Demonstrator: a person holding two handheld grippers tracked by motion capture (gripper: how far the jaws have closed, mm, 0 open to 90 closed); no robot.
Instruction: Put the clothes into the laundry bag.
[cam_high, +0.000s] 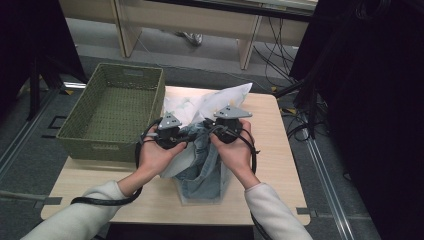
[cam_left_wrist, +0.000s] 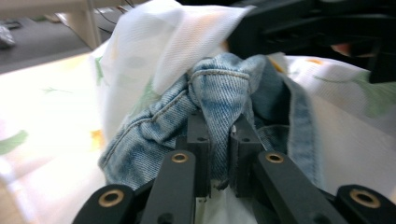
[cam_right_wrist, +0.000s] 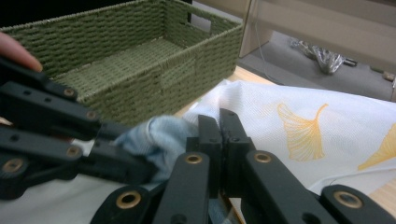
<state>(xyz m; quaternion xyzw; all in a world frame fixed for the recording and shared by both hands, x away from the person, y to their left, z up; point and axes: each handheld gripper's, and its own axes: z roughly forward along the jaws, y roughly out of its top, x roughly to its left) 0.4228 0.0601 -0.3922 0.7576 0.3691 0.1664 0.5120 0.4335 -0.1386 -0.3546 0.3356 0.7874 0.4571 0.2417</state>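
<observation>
A light blue denim garment (cam_high: 202, 167) lies bunched at the table's middle, on top of a white cloth (cam_high: 210, 102) printed with yellow and green leaves. My left gripper (cam_high: 172, 136) is shut on a fold of the denim (cam_left_wrist: 219, 116), which runs up between its jaws. My right gripper (cam_high: 223, 131) sits close beside it, jaws pressed together at the denim's edge (cam_right_wrist: 159, 137) with the white cloth (cam_right_wrist: 299, 121) just behind. The fabric inside the right jaws is mostly hidden. Both grippers (cam_right_wrist: 219, 122) nearly touch over the pile.
A green woven basket (cam_high: 75, 142) stands empty on the table's left side, close to my left hand. Bare wooden tabletop (cam_high: 272, 150) lies right of the pile. Cables (cam_high: 295, 125) and desk legs are on the floor beyond the table.
</observation>
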